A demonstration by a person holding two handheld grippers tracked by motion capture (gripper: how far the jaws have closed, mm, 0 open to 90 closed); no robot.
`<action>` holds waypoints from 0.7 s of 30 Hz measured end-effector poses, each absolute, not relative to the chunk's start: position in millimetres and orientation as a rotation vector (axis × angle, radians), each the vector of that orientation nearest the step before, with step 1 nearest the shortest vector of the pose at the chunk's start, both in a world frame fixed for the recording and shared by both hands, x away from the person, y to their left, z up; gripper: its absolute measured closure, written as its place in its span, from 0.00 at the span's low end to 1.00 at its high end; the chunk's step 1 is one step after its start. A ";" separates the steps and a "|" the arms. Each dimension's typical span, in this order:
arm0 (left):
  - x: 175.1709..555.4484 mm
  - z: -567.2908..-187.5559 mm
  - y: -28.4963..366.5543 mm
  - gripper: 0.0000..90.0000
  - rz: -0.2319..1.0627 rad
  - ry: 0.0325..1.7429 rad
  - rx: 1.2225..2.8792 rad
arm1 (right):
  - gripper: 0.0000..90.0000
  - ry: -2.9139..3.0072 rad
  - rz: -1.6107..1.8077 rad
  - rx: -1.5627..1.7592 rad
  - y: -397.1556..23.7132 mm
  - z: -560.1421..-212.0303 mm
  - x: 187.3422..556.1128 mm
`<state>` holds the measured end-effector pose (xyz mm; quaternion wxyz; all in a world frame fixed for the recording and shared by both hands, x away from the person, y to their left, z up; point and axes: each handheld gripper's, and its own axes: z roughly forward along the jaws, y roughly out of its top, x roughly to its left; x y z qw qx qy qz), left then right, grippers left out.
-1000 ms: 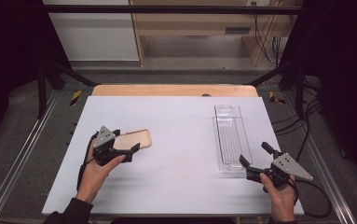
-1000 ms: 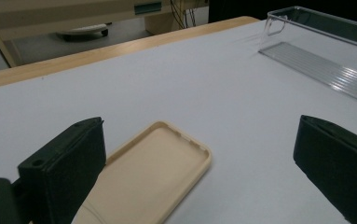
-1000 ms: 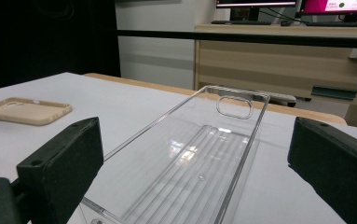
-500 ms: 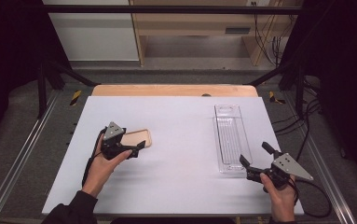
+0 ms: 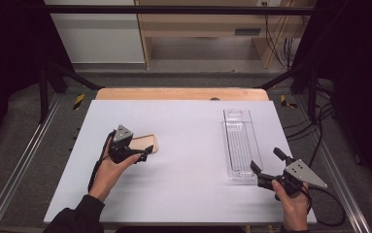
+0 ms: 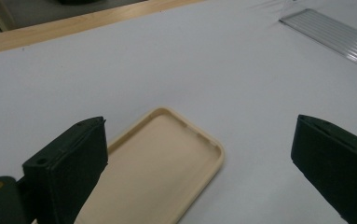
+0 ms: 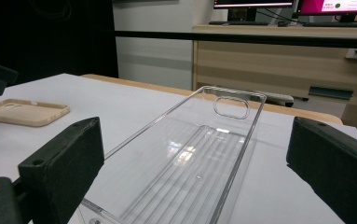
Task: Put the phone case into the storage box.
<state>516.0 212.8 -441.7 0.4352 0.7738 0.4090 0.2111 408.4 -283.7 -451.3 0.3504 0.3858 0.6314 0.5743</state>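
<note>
The left gripper (image 6: 199, 158) hangs over the white table (image 6: 134, 60) with its two black jaws spread wide apart. A beige phone case (image 6: 160, 172) lies flat between them, hollow side up, its near end running under the left-hand jaw. A ribbed clear tray (image 6: 341, 35) sits at the far corner.

We note a white-topped desk (image 5: 188, 121) with a wooden far edge, grey carpeted floor (image 5: 23, 136), a pale wooden bench (image 5: 208, 29) behind, and black cables (image 5: 280, 43) hanging right.
</note>
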 end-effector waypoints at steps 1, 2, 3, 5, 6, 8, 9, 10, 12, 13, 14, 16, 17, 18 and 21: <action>516.4 -441.8 214.0 0.05 0.530 1.030 1.926 | 0.05 1.635 1.488 0.999 -283.8 -451.3 408.3; 516.8 -441.8 215.1 0.07 0.534 1.038 1.926 | 0.05 1.632 1.489 0.997 -283.9 -451.2 408.4; 516.8 -441.8 215.1 0.07 0.534 1.038 1.926 | 0.05 1.632 1.489 0.997 -283.9 -451.2 408.4; 517.4 -442.0 216.7 0.09 0.542 1.048 1.927 | 0.05 1.629 1.490 1.000 -284.4 -450.9 408.0; 517.6 -442.1 217.3 0.10 0.547 1.051 1.929 | 0.05 1.629 1.489 1.001 -284.6 -450.9 408.1; 518.2 -442.9 219.1 0.11 0.547 1.058 1.931 | 0.05 1.628 1.489 1.006 -284.6 -451.3 408.4; 518.2 -442.9 219.1 0.13 0.547 1.058 1.931 | 0.05 1.628 1.488 1.005 -284.7 -451.4 408.6; 518.1 -442.9 219.6 0.14 0.552 1.063 1.940 | 0.05 1.629 1.489 1.007 -284.4 -451.5 408.5; 518.1 -443.0 219.6 0.19 0.557 1.064 1.945 | 0.05 1.631 1.484 1.004 -284.3 -451.5 408.5; 518.3 -443.2 219.7 0.22 0.554 1.062 1.950 | 0.05 1.631 1.484 1.004 -284.3 -451.5 408.5; 518.3 -443.3 219.6 0.27 0.548 1.063 1.953 | 0.05 1.633 1.485 1.003 -284.2 -451.7 408.4; 519.2 -444.3 219.7 0.37 0.543 1.080 1.967 | 0.05 1.634 1.482 1.002 -283.7 -452.0 408.6; 519.2 -444.3 219.7 0.42 0.543 1.080 1.967 | 0.05 1.634 1.482 1.002 -283.2 -452.0 408.7; 519.3 -444.7 219.4 0.47 0.547 1.089 1.974 | 0.05 1.636 1.482 1.000 -282.9 -451.8 408.7; 520.2 -445.6 220.0 0.59 0.544 1.093 2.003 | 0.05 1.637 1.483 0.996 -282.6 -451.7 408.6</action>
